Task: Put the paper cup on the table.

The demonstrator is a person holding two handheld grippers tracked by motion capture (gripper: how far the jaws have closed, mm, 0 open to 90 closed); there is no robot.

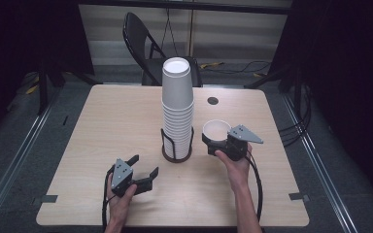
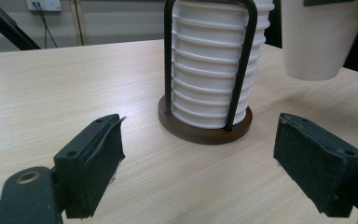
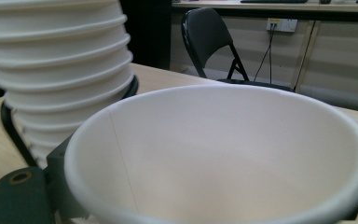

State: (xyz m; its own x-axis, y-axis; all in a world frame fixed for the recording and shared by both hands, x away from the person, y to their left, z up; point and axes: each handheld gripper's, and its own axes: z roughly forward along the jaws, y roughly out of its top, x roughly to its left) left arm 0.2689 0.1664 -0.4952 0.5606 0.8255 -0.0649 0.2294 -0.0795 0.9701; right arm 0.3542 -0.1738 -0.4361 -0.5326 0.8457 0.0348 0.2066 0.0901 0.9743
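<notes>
Right gripper [image 1: 219, 141]: held in the person's right hand [image 1: 236, 167], right of the stack; its jaws are closed on a single white paper cup.
Single cup [image 1: 216, 130]: mouth up, gripped on its wall below the rim, lifted clear of the desk; just beside the stack, not touching it. In the right gripper view the cup's open mouth [image 3: 223, 154] lies directly ahead of the camera, interior empty. In the left gripper view its lower body [image 2: 318, 39] hangs above the desk surface.
Left gripper [image 1: 144, 169]: held in the person's left hand [image 1: 121, 196], low over the near-left part of the desk; jaws spread wide, nothing between them. In the left gripper view the two black pads [image 2: 99, 161] stand well apart and face the holder's base.
Cup stack [image 1: 177, 104]: tall column of nested white cups, upright, mouth of the top cup open upward.
Holder [image 1: 177, 154]: round dark-brown base with black wire uprights around the lower cups; stands at the desk's centre.
Desk [image 1: 102, 126]: light wood top; a small dark round grommet [image 1: 212, 101] behind the single cup.
Background: a black folding chair [image 1: 141, 39] beyond the far edge of the desk.
</notes>
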